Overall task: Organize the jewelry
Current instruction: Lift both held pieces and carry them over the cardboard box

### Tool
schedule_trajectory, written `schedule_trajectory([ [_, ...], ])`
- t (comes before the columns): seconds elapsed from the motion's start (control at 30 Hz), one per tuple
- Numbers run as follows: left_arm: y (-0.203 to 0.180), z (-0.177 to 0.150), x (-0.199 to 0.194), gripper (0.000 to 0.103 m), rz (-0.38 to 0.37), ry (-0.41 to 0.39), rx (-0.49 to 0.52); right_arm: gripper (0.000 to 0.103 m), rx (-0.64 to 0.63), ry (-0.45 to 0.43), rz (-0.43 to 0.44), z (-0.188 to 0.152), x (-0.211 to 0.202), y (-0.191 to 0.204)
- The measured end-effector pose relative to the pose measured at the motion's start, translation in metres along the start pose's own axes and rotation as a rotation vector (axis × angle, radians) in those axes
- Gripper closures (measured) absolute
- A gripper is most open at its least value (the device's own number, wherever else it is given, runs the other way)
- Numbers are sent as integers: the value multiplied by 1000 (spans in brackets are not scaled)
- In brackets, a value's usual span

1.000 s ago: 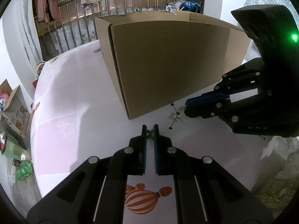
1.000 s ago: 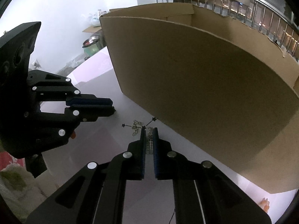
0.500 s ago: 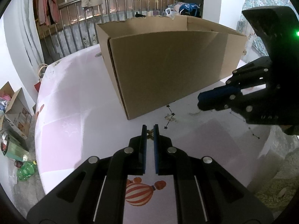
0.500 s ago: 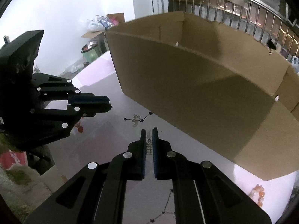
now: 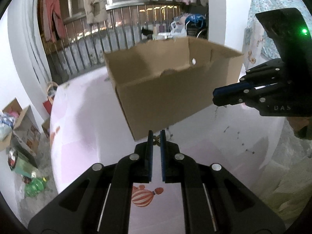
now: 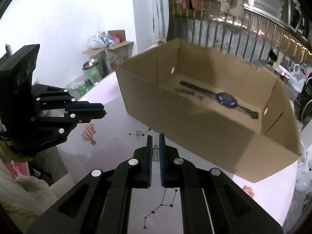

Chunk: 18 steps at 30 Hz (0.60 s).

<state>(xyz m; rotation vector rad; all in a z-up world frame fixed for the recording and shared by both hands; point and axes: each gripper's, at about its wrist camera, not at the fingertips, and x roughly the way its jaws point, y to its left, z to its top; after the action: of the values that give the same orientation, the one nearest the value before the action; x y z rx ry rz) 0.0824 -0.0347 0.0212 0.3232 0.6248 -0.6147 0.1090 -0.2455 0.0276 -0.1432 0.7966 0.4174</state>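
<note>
Gold pendant (image 5: 156,140) sits pinched between the left gripper's (image 5: 156,136) fingertips.

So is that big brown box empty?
Not empty. In the right wrist view the cardboard box holds a dark watch and small colourful beads on its floor.

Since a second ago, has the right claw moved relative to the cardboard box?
Yes. The right claw has risen: the cardboard box rim now sits lower in its view, so the inside and the watch on its floor show.
</note>
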Motion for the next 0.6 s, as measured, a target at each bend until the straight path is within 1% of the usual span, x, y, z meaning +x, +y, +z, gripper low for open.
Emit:
schedule_trajectory([
  [0.07, -2, 10, -8, 97, 9, -21, 25, 96, 6, -20, -7, 8, -12, -4],
  [0.17, -2, 29, -21, 97, -2, -69, 55, 96, 18, -63, -4, 23, -32, -11],
  [0.27, 0, 50, -27, 97, -25, -108, 70, 96, 30, -105, -9, 39, -47, -22],
  [0.37, 3, 75, -22, 97, -61, -133, 77, 96, 51, -136, -9, 55, -55, -40],
  [0.47, 2, 96, -3, 97, -93, -115, 84, 96, 68, -134, -5, 69, -52, -60],
  [0.53, -5, 107, 16, 97, -81, -77, 99, 96, 79, -119, -4, 75, -45, -71],
  [0.6, -5, 113, 34, 97, -106, -38, 89, 96, 103, -76, 19, 83, -30, -87],
])
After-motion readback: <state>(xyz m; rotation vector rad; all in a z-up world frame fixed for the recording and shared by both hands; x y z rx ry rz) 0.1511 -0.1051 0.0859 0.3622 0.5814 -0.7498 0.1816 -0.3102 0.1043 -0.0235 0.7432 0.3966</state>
